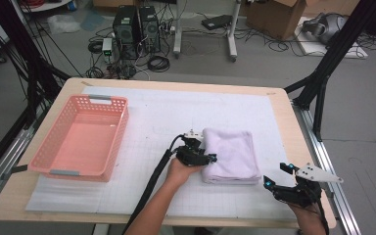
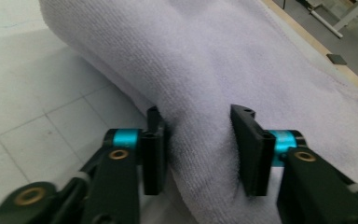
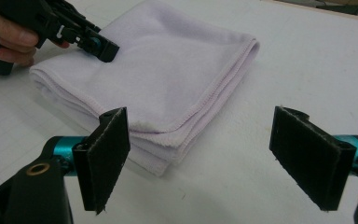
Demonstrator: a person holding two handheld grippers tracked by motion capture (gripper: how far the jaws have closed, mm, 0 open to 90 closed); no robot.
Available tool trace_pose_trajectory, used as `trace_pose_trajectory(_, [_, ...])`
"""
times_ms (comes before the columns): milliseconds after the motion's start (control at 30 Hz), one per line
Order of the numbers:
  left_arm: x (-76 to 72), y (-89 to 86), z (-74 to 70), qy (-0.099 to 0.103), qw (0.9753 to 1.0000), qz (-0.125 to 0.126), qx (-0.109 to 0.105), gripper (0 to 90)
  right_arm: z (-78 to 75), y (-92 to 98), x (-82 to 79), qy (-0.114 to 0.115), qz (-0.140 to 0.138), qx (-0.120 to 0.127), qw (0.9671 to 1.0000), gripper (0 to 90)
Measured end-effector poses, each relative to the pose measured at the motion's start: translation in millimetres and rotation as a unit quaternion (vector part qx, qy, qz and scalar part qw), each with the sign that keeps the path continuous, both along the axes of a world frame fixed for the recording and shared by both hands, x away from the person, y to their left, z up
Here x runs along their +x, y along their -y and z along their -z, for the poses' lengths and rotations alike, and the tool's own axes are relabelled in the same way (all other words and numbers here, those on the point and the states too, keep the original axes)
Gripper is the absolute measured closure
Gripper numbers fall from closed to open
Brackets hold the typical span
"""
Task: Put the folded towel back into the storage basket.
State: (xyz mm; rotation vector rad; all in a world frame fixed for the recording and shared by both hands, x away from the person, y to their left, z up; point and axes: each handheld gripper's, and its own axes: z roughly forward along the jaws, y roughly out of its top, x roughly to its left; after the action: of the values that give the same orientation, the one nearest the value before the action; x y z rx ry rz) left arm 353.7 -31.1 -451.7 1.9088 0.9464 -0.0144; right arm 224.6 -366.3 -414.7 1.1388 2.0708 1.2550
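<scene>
1. At the left of the tabletop [image 1: 279,105], a pink plastic basket [image 1: 81,137] stands on the white gridded mat [image 1: 152,117]. It is well apart from the work at the middle.

2. Just right of center, a folded pale lilac towel [image 1: 229,154] lies flat on the mat. Its layered edges face the person's side of the tabletop.

3. The left claw [image 1: 210,157], gripped in the person's left hand [image 1: 181,169], sits at the towel's left edge. A black cable runs back from it along the forearm.

4. In the left gripper view, the left claw [image 2: 198,151] stands at a narrow setting. A raised ridge of the towel [image 2: 205,60] sits between its jaws, and both pads press into the cloth.

5. The right gripper view shows that same left claw [image 3: 100,46] resting on the towel's far corner. The fingers [image 3: 11,35] wrap its handle.

6. At the right, the right claw [image 1: 276,175] is near the tabletop's front right corner. It is just off the towel's near right corner and not touching it.

7. In its own view, the right claw [image 3: 200,158] gapes wide with nothing between its jaws. The stitched corner of the towel [image 3: 168,88] lies just ahead of it.
</scene>
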Motion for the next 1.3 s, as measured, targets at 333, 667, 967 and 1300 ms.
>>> trace_pose_trajectory(333, [-4.8,-3.3,-4.2,0.057,0.9979,0.027,-0.012,71.9,-0.3,1.9,-0.2,-0.001,0.003,0.001,1.0,18.9])
trace_pose_trajectory(667, [-11.9,-9.5,-17.1,0.103,0.9918,0.055,-0.052,72.6,-0.6,2.3,0.2,-0.003,0.005,0.001,1.0,19.0])
trace_pose_trajectory(967, [-17.8,-22.3,-31.3,0.146,0.9842,0.077,-0.066,73.1,-1.1,3.0,0.2,-0.002,0.006,0.008,1.0,19.0])
trace_pose_trajectory(1300, [-23.2,-39.3,-45.3,0.182,0.9763,0.086,-0.08,73.3,-1.9,0.7,0.5,0.001,0.003,0.008,1.0,19.0])
